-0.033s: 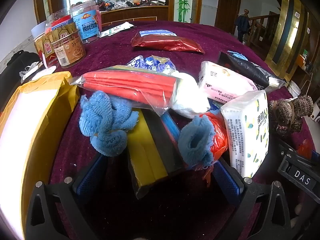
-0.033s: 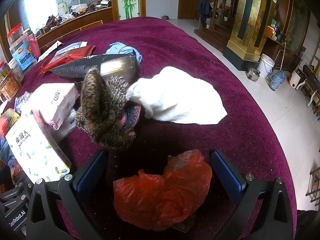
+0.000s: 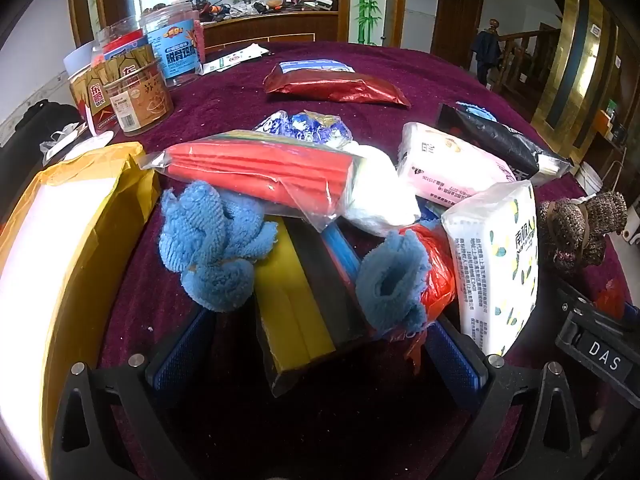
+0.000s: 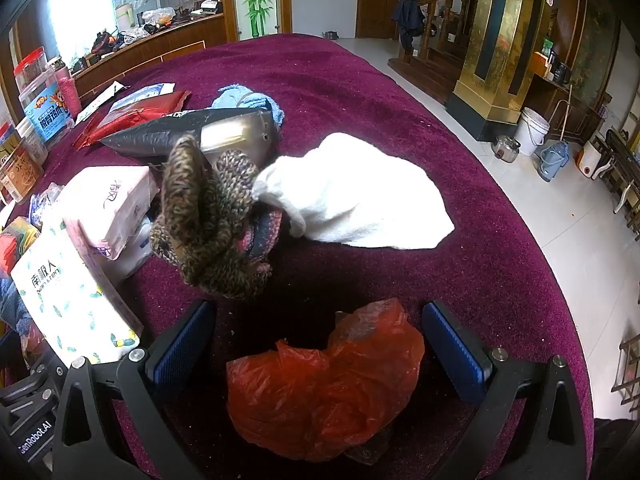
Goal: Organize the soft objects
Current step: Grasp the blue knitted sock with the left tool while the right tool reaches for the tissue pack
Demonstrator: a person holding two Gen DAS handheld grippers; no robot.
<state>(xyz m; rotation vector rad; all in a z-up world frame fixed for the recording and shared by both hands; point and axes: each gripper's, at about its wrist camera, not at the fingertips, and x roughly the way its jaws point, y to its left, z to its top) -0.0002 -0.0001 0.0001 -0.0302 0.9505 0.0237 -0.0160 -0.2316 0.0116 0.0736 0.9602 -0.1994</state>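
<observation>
In the left wrist view my left gripper [image 3: 318, 346] stands open over a yellow and black packet [image 3: 304, 308] lying between its blue pads [image 3: 180, 344]. A fluffy blue cloth [image 3: 212, 240] sits by the left pad and a blue sock-like cloth [image 3: 390, 284] by the right one, against a red plastic bag [image 3: 438, 272]. In the right wrist view my right gripper [image 4: 318, 344] is open around a crumpled red plastic bag [image 4: 324, 384], pads apart from it. Ahead lie a brown knitted piece [image 4: 208, 224] and a white cloth [image 4: 356, 196].
A purple cloth covers the table [image 4: 460, 280], whose edge drops to the floor on the right. Tissue packs [image 4: 68, 300], a black pouch [image 4: 160, 136], a red foil pouch [image 3: 336, 88], a yellow envelope [image 3: 80, 220] and jars [image 3: 140, 96] crowd the left and back.
</observation>
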